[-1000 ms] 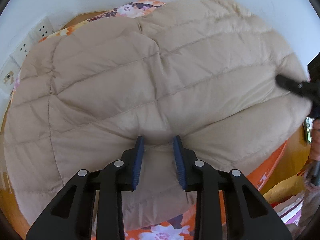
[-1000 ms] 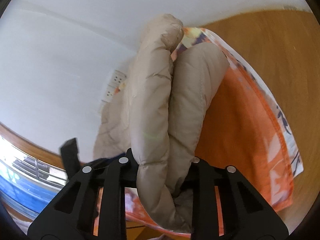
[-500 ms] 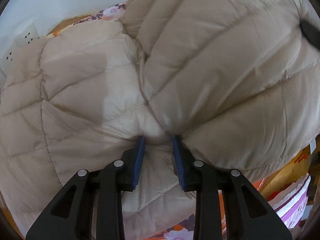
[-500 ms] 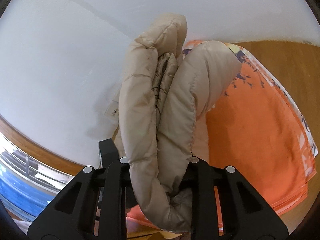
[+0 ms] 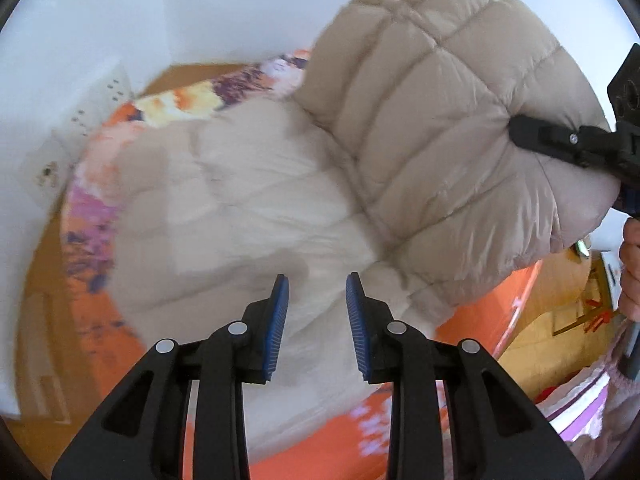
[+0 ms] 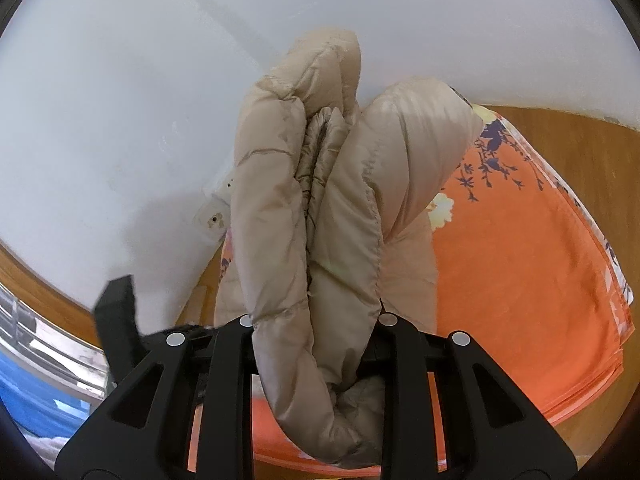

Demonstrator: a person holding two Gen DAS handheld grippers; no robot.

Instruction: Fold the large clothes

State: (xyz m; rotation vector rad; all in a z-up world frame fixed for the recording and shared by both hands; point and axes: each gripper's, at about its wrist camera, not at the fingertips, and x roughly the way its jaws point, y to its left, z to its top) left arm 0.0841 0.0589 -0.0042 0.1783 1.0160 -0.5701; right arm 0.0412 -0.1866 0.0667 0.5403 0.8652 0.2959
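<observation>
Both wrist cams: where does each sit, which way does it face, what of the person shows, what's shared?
Left wrist: on the left gripper, angled down at the beige puffer jacket on the orange floral cloth; empty jaws, right gripper, a hand.
Right wrist: on the right gripper, angled down towards the wall; jaws clamp the lifted jacket edge.
Shared: jacket, cloth, wall sockets.

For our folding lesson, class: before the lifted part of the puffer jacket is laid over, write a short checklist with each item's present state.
1. Right claw shut on jacket: ok.
2. Left claw free of fabric, nothing between its pads: ok.
3. Lifted flap clear of the lower layer: ok.
4. Lower layer lies on the orange cloth: ok.
5. Lower layer smooth: cannot tell, blurred.
6. Far hem aligned: cannot tell, hidden.
</observation>
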